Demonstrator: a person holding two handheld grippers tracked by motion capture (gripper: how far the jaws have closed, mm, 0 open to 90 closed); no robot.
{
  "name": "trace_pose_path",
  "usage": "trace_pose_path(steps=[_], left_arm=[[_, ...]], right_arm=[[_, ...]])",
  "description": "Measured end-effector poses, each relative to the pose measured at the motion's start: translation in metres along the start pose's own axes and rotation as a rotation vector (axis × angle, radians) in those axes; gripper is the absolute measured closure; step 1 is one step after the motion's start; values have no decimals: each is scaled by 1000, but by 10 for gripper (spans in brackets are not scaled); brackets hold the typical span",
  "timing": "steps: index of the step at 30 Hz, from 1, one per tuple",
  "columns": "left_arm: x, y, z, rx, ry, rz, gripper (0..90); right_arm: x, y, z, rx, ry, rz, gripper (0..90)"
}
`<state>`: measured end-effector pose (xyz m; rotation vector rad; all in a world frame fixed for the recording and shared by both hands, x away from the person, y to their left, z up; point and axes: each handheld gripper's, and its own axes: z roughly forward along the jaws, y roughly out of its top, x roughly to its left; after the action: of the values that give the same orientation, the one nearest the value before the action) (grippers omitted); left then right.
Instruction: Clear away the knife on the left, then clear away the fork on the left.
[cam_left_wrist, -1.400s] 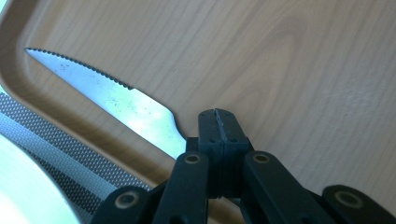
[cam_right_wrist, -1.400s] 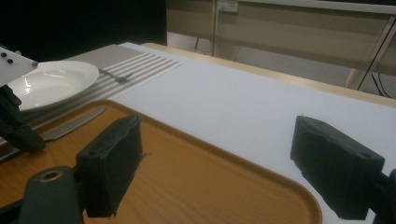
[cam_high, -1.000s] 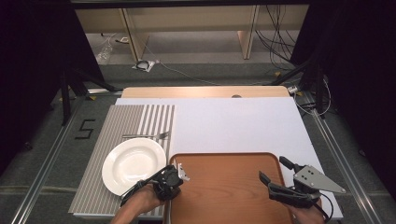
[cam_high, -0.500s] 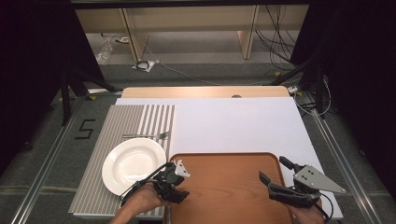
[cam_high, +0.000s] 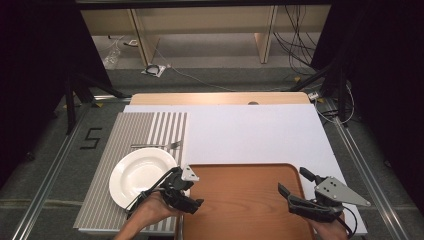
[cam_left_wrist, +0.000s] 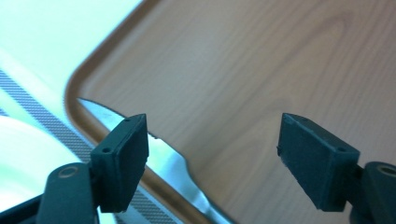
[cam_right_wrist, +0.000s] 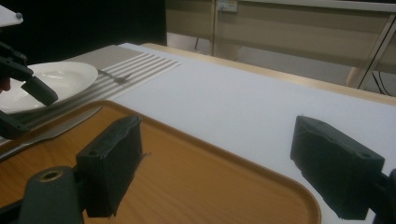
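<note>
A table knife (cam_left_wrist: 170, 161) lies across the left rim of a brown wooden tray (cam_high: 240, 200), partly on the tray and partly on the striped placemat (cam_high: 145, 127). My left gripper (cam_high: 194, 191) hovers right over the knife. In the left gripper view its jaws (cam_left_wrist: 212, 135) stand wide apart after just opening. The blade passes under the left pad (cam_left_wrist: 126, 158) and nothing presses on it. My right gripper (cam_high: 294, 182) rests open over the tray's right end (cam_right_wrist: 219, 140), with nothing between its pads. A white plate (cam_high: 142, 175) sits left of the tray, with a fork (cam_high: 155, 145) beyond it.
A white sheet (cam_high: 250, 132) covers the table behind the tray. In the right gripper view the knife (cam_right_wrist: 51, 130), the plate (cam_right_wrist: 56, 77) and the fork (cam_right_wrist: 114, 74) lie to the left, with the left gripper (cam_right_wrist: 21, 93) over them. Beyond the far edge are table legs and cables on the floor.
The left gripper's jaws have spread apart and its hand has shifted slightly at the tray's left rim. The right gripper has kept still.
</note>
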<state>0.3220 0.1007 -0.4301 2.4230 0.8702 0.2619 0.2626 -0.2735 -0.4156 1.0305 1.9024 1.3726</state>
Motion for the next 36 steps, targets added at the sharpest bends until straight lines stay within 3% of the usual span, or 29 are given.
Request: trace_pose_path(steps=[15,23,36], left_arm=[[26,4,-21,-108,63,-86,183],[40,-3,-28,-120,96,-122,183],[51,-8,-34,-134,139,-147,183]], right_arm=[[-5,-2,0,-9,-3,15,176],[-4,-1,1,-2,3,10,177],[-3,0,1,-4,4,6,177]])
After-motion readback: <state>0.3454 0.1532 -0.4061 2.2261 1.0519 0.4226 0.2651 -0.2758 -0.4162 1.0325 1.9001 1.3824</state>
